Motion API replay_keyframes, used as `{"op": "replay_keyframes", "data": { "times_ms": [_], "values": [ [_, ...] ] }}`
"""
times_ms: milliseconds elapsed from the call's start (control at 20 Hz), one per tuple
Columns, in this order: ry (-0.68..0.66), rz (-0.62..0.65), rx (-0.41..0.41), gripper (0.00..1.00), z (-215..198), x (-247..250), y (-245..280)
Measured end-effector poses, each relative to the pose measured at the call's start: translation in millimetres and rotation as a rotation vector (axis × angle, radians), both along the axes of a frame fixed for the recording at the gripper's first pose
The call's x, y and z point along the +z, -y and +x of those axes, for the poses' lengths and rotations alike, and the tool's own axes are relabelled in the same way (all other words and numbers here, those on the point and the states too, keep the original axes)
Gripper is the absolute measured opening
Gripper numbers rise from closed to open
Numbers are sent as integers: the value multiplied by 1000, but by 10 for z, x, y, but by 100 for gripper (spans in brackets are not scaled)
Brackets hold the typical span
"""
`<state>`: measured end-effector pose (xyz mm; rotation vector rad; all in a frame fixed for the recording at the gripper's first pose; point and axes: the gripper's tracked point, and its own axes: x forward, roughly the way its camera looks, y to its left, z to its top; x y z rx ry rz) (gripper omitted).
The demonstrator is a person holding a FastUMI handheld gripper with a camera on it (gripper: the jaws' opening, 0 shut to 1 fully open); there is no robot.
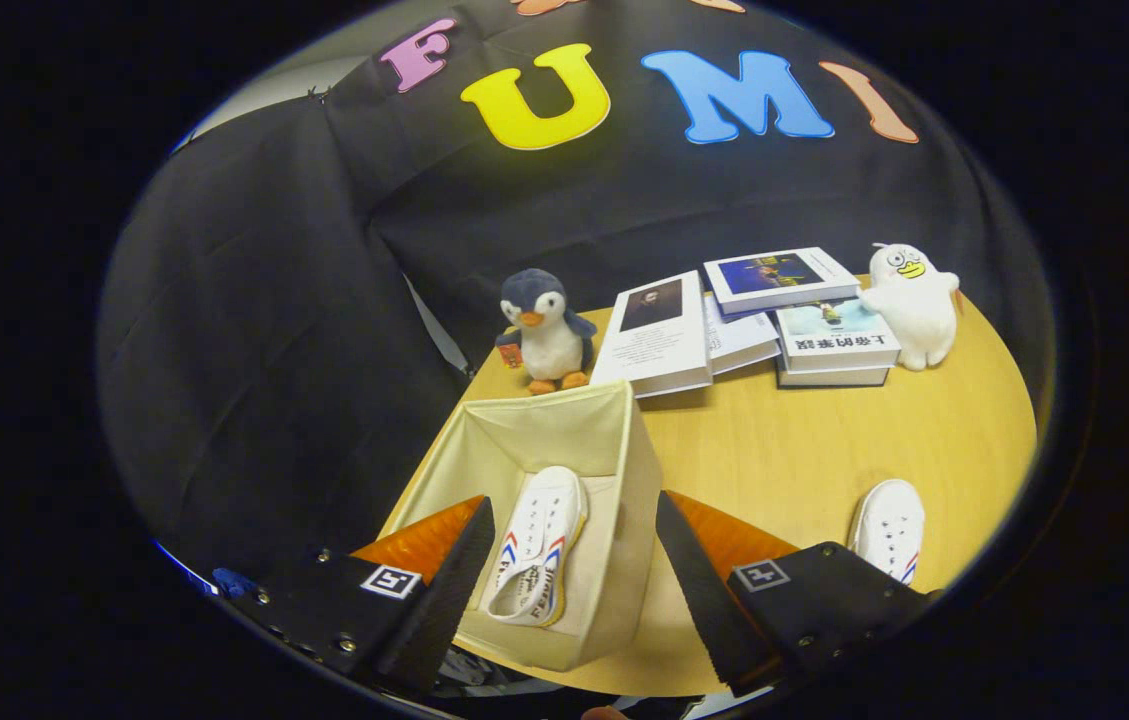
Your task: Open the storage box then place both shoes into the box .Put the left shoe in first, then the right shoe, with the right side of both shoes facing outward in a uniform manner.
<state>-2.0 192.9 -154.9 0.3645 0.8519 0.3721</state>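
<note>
A cream fabric storage box [632, 470] stands open on the wooden table, right below my fingers. One white shoe [536, 548] with red and blue stripes lies inside it, on its side, sole toward the box's left wall. The second white shoe [889, 528] rests on the table to the right of the box, partly hidden behind my right finger [699, 590]. My gripper [569, 590] hovers above the box, open, with nothing between its fingers. The left finger [449, 590] overlaps the box's left wall.
At the back of the round wooden table [824, 450] stand a penguin plush [544, 332], several books [754, 320] and a white duck plush [909, 305]. Black cloth hangs behind and to the left of the table.
</note>
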Motion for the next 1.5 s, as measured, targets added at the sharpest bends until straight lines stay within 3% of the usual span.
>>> {"op": "replay_keyframes", "data": {
  "times_ms": [500,950,1500],
  "values": [
    [-9,-145,-113,98,-154,-338,1309],
    [-112,-225,-187,98,-351,-946,2155],
    [-277,-327,-154,98,-659,-1645,2587]
  ]
}}
